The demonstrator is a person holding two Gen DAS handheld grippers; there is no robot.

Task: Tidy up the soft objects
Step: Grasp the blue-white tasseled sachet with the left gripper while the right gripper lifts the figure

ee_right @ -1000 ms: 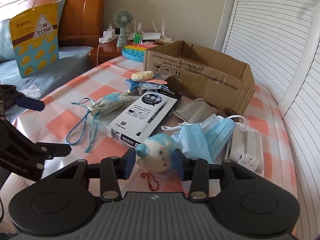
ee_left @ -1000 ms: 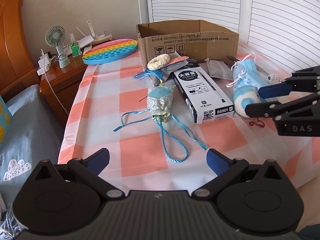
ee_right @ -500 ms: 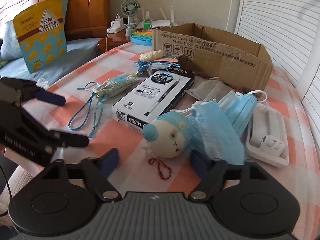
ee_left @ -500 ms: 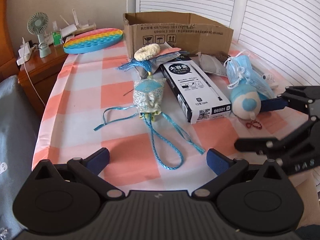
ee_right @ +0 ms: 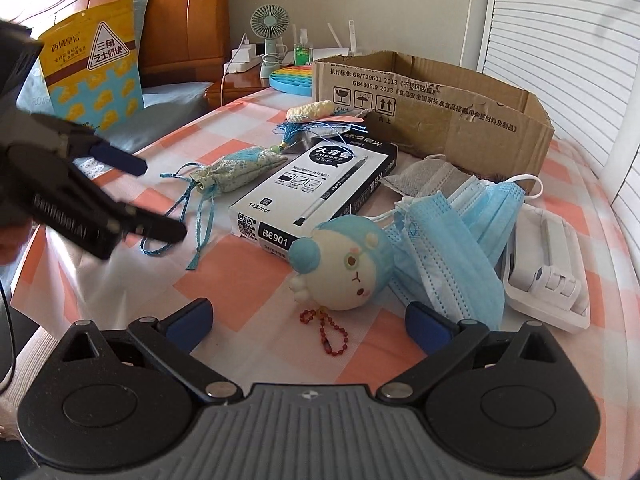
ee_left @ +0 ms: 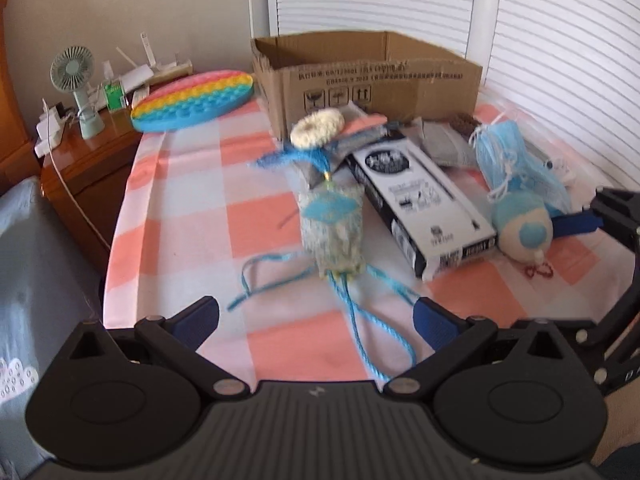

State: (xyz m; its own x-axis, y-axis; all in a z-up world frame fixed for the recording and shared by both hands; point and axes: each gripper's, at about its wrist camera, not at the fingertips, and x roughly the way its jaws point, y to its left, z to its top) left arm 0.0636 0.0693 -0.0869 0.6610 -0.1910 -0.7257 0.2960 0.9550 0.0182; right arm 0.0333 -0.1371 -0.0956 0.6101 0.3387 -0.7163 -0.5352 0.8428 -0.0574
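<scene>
The right gripper (ee_right: 308, 318) has its jaws spread wide and holds nothing. The blue-and-cream plush toy (ee_right: 344, 264) lies on the checked surface (ee_right: 256, 264) just ahead of the gap between the blue pads, touching neither pad, with its red bead chain (ee_right: 330, 330) trailing toward the camera. This gripper sits low over the near edge of the surface, pointing toward the cardboard box (ee_right: 432, 118) at the far side.

The left gripper (ee_left: 316, 318) also has its jaws wide apart and empty. It hovers above the near edge of the surface, aimed along it; the blue cord (ee_left: 372, 336) of the patterned cloth pouch (ee_left: 334, 232) runs between its pads without touching them as far as can be seen. In the right wrist view this gripper hangs in the air at the left, tilted downward, clear of the things below.

The plush toy rests against a pile of blue face masks (ee_right: 460, 240) and just beside the black-and-white pen box (ee_right: 316, 188). A grey mask (ee_right: 420, 176) lies behind them near the cardboard box, and a cream knitted ring (ee_left: 318, 128) sits in front of it. A white plastic stand (ee_right: 548, 272) lies to the right of the masks.
</scene>
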